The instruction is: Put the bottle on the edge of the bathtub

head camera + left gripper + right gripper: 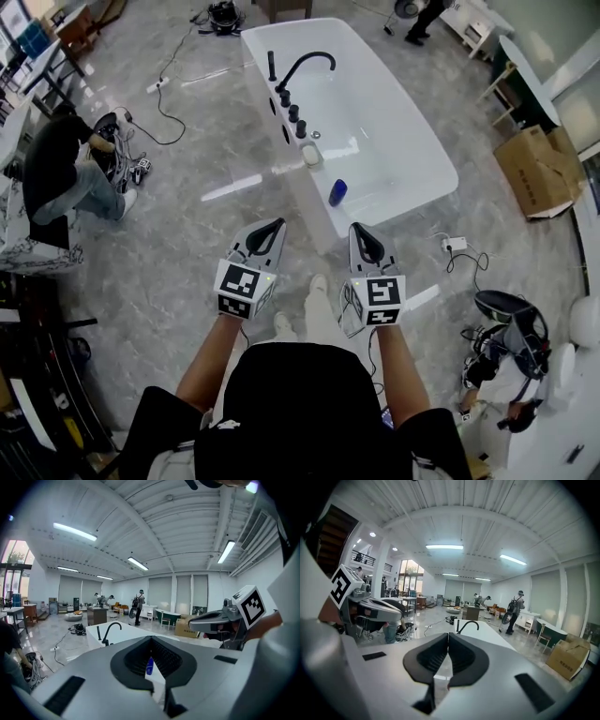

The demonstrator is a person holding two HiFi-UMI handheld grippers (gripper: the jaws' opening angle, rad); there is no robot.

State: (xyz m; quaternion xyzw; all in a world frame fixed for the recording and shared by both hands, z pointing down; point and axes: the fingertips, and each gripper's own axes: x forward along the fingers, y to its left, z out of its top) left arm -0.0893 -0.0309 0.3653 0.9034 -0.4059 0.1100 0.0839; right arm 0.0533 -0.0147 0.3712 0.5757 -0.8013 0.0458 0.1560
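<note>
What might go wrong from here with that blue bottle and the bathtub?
1. Both the left claw and right claw are shut and empty, short of the blue bottle; reaching in without opening would likely knock it over.
2. The bathtub rim looks narrow and glossy, so a bottle set down off-centre may slide into the tub or onto the floor.
3. A white cable lies on the floor beside the tub, a trip hazard.

You can read no text, label, brand or number in any view; the square markers (242,281) show patterns only.
</note>
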